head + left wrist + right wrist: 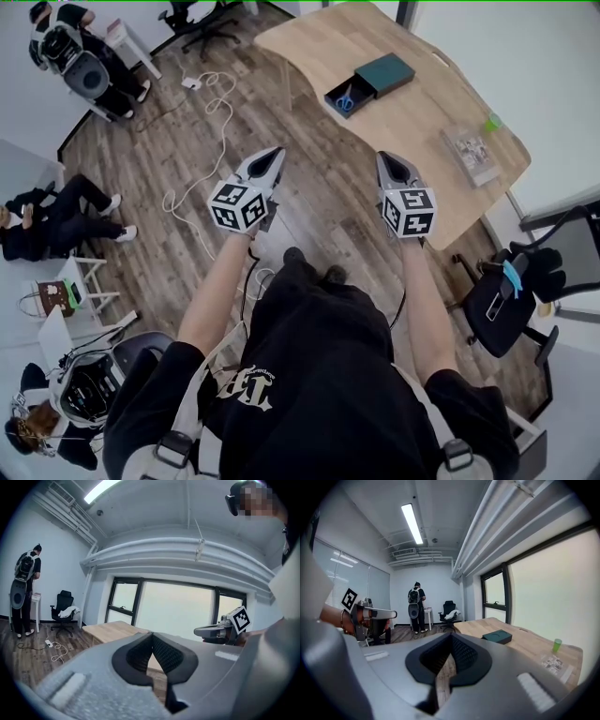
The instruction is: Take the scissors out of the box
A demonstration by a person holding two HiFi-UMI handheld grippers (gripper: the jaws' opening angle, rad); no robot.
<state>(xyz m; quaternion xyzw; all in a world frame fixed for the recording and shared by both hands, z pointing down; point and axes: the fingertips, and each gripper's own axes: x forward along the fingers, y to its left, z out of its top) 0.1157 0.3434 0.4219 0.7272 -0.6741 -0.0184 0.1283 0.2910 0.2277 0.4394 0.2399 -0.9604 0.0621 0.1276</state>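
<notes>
Scissors (345,98): one pair, one box (384,73); left claw (277,151), right claw (382,157) closed

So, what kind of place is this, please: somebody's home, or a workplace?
Most likely a workplace, an office-type room perhaps used for recordings. It has a long wooden table, a black office chair on the wood floor, and large windows along one wall.
</notes>
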